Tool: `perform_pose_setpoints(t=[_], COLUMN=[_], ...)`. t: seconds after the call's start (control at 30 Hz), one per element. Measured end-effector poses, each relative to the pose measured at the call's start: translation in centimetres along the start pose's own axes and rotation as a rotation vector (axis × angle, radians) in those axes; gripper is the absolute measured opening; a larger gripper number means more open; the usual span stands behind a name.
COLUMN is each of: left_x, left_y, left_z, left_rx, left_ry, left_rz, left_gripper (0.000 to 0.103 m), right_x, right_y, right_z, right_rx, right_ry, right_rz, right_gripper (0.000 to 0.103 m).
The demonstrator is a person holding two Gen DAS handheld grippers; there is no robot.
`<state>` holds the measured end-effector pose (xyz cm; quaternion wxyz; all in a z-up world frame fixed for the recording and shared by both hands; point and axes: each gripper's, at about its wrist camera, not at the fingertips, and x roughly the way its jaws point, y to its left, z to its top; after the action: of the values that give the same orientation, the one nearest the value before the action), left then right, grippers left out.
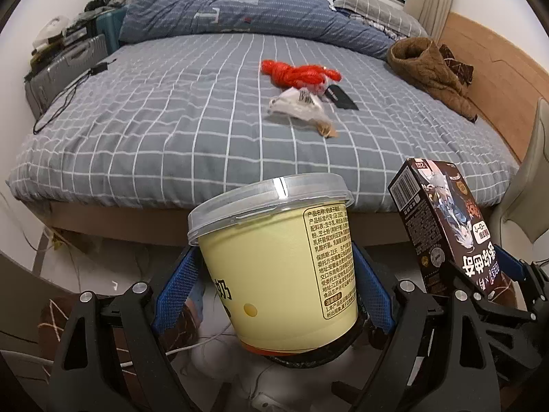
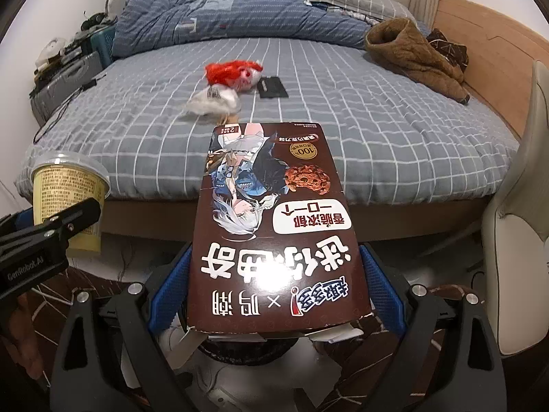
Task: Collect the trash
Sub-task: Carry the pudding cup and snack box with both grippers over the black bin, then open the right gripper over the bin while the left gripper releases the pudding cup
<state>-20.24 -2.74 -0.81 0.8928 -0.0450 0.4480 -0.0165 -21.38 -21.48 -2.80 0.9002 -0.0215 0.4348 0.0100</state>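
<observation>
Brown cookie box's (image 2: 274,240) printed front shows only right-wrist.

Even, soft indoor light; strong fisheye bending.
Corners black; wrapper (image 2: 214,99) blurred; glare on box (image 2: 274,240).

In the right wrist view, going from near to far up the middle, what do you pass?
Cookie box gripped in the right tool → white crumpled wrapper on the bed → red plastic bag → blue quilt heaped at the far side.
</observation>
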Motion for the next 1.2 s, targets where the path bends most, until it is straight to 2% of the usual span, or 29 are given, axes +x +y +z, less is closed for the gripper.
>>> perform_pose_setpoints(t=[0.23,0.73,1.07,1.2], left_x=[1.9,7.0,10.2,11.8], left_y=[0.2,1.1,1.8,2.2], left_z=[-1.4,-3.5,-4.5,-4.7], left_rx=[0.01,0.024,0.048,0.038], left_ry=[0.028,0.081,0.132,0.17], left_rz=[0.001,-0.004,0.001,-0.018], left_gripper=[0.083,0.084,0.083,0.084], right_x=[2.0,7.1,11.2,13.1], right_y=[1.1,1.1,1.8,2.2], right_z=[-1.8,-4.4,-5.4,-5.2], right_rx=[-0.025,-0.018,-0.02,-0.027], right_ry=[0.043,0.137,0.228,0.261], right_rz=[0.005,0.013,0.044,0.049], right_gripper=[0.088,0.088,0.088,0.089])
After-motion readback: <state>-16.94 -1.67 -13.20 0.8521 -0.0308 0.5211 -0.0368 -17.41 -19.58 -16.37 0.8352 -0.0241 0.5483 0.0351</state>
